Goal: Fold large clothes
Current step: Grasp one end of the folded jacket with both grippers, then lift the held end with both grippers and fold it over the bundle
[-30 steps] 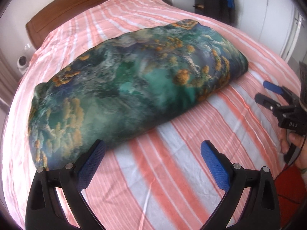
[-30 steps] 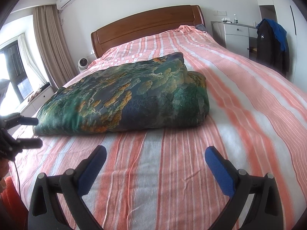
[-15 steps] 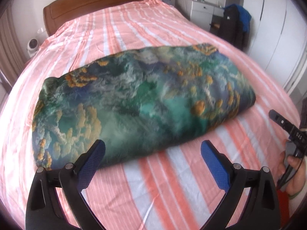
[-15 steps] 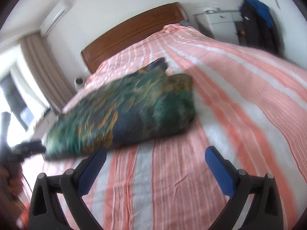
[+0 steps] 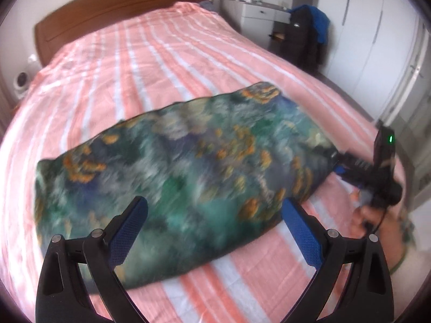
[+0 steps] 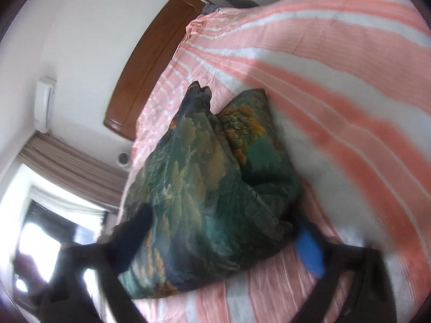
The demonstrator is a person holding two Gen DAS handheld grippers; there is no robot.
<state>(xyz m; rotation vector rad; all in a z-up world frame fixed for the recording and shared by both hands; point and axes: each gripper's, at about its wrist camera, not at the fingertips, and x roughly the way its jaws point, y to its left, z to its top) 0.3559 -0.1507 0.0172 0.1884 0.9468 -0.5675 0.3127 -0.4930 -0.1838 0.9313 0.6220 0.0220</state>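
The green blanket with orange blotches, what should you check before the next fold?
1. Folded green and orange patterned blanket lies flat on the pink striped bedsheet: ok.
2. Left gripper open, holding nothing: ok.
3. Right gripper fingers straddle the blanket's end: ok.
4. Right gripper closed on the cloth: not ok, open.
5. All layers caught between the fingers: cannot tell, blurred.
6. Bedsheet beyond the blanket free for folding: ok.

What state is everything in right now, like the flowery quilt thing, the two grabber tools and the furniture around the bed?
Folded quilt: folded into a thick bundle, lying on the striped bedsheet.
Left gripper: jaws wide open, holding nothing, hovering at the quilt's near edge.
Right gripper: jaws open, straddling the quilt's end.
White dresser: drawers shut.
Wardrobe: doors shut.
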